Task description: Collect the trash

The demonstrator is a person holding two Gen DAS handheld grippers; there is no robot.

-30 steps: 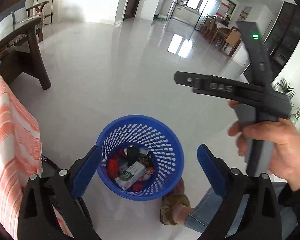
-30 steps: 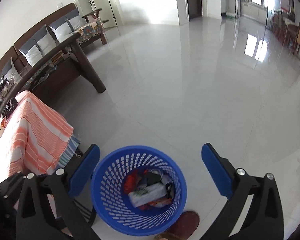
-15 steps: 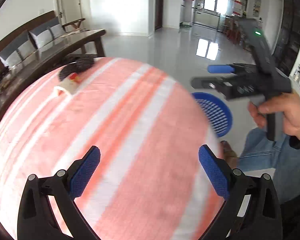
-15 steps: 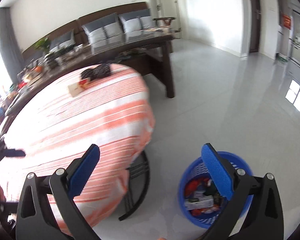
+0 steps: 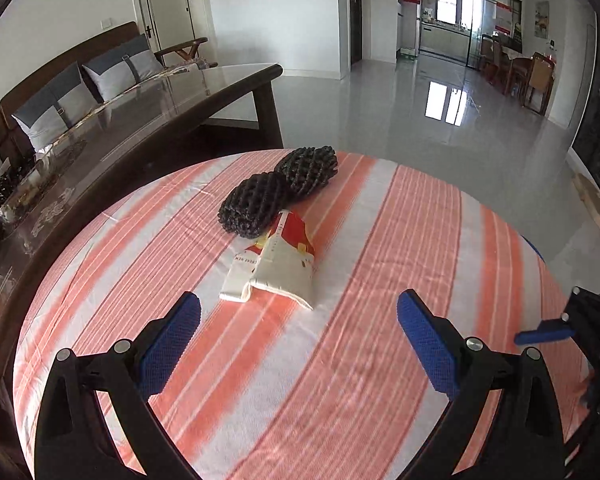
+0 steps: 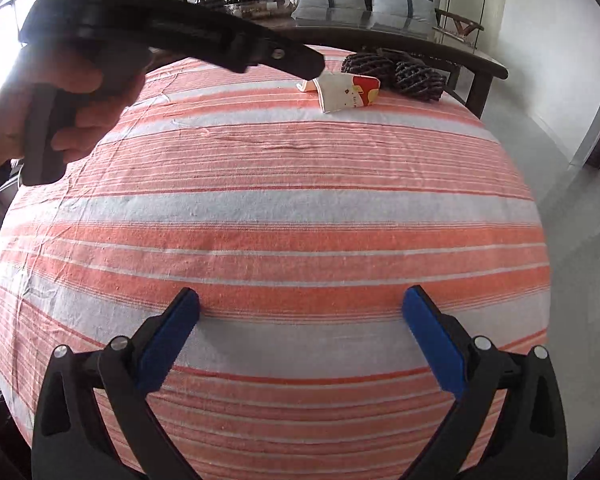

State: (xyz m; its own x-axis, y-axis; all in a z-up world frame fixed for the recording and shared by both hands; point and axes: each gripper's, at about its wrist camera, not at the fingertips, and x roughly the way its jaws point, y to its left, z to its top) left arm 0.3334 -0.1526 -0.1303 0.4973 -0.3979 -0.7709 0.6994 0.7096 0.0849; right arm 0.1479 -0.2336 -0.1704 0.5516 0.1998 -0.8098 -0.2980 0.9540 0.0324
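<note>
Left wrist view: the left gripper (image 5: 298,316) hovers above a desk (image 5: 380,360) covered by an orange-and-white striped cloth, its blue-padded fingers (image 5: 168,344) spread wide with nothing between them. The landmark is a crumpled white-and-red wrapper (image 5: 278,264), which lies flat on the cloth just beyond the fingertips, near the middle of the desk. Touching the far edge of the wrapper are two black foam nets (image 5: 278,192), set side by side, one slightly farther off and to the right. To the right of the wrapper, at the desk's edge, part of the right gripper (image 5: 572,328) enters the view, showing one blue finger pad. Behind the wrapper and to its left stands a dark glass-topped table (image 5: 172,108), with a wooden sofa (image 5: 72,80) bearing grey cushions beyond it.

Right wrist view: the right gripper (image 6: 300,312) is held low over the near side of the same cloth, well apart from the wrapper (image 6: 346,90), which appears at the far edge of the desk (image 6: 280,220). Its fingers (image 6: 434,344) also stand wide apart and hold nothing. The foam nets (image 6: 396,70) lie just behind and to the right of the wrapper. To the left of the wrapper, the person's left hand (image 6: 60,96) grips the handle of the left gripper, whose dark body reaches toward the wrapper.
</note>
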